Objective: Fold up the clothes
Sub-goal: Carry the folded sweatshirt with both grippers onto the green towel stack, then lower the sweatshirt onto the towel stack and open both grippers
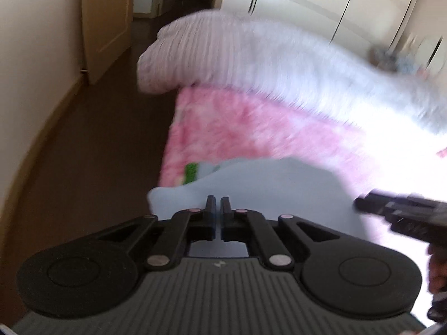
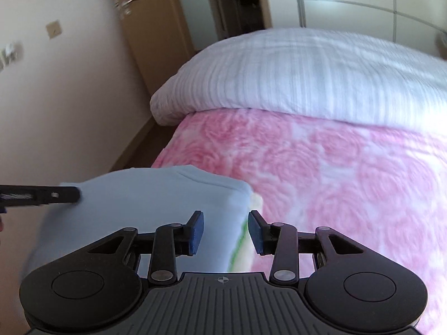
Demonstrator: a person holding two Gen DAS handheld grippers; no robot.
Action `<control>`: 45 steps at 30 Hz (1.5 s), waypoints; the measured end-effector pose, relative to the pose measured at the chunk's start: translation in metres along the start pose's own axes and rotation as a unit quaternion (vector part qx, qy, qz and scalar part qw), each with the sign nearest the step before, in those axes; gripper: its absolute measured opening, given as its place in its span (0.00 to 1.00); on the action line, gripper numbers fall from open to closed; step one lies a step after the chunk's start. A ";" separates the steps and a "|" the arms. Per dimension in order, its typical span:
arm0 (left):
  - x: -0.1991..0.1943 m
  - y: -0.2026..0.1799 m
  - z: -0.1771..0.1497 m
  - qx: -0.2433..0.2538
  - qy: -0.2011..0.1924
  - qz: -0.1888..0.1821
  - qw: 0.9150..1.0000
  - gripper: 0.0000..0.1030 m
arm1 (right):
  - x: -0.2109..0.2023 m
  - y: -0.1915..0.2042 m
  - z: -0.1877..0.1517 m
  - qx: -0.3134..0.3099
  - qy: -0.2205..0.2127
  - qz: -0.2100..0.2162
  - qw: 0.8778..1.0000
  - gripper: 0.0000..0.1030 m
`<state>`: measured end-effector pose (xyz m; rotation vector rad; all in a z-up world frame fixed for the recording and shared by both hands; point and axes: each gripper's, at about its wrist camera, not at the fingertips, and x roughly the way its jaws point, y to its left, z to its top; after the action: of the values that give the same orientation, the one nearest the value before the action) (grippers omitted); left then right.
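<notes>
The left gripper (image 1: 218,203) fills the bottom of the frame, its jaws drawn together with no cloth visibly pinched between them. Just beyond it, at lower centre, lies a light blue garment (image 1: 268,184) on a pink floral blanket (image 1: 237,128). A striped white duvet (image 1: 223,53) crosses the upper middle, blurred. The right gripper (image 1: 360,203) enters from the right edge.

Count: 2 grippers (image 1: 218,205) (image 2: 225,231), each also showing in the other's view. 1 light blue garment (image 2: 156,195), 1 pink floral blanket (image 2: 321,173), 1 striped white duvet (image 2: 293,78), all on 1 bed. Around it: 1 wooden door (image 2: 145,28) with 1 handle (image 2: 127,2), 1 wall switch (image 2: 53,28), 1 white wardrobe (image 1: 321,2).
</notes>
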<state>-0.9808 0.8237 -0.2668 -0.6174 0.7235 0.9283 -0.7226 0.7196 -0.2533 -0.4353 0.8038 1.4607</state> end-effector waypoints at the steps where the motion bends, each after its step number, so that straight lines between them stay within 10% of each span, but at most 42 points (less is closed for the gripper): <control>1: 0.009 0.004 -0.005 -0.007 0.000 0.004 1.000 0.00 | 0.012 0.004 -0.003 -0.008 0.001 -0.003 1.000 0.39; 7: 0.024 0.016 -0.022 0.001 -0.024 0.017 1.000 0.00 | 0.052 0.015 -0.018 -0.044 -0.002 -0.021 0.999 0.39; 13: -0.018 0.014 -0.019 -0.005 -0.049 0.027 0.998 0.00 | 0.009 0.008 -0.011 -0.026 -0.010 0.003 1.000 0.39; 20: -0.084 -0.017 -0.065 -0.049 -0.012 0.009 0.999 0.00 | -0.057 0.042 -0.053 -0.081 0.014 0.041 0.996 0.39; 45: -0.081 -0.041 -0.138 -0.055 0.019 0.091 0.994 0.00 | -0.058 0.090 -0.145 -0.165 0.069 0.029 0.983 0.39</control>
<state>-1.0168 0.6633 -0.2815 -0.6752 0.7762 1.1325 -0.8366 0.5856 -0.2916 -0.7757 0.6873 1.6381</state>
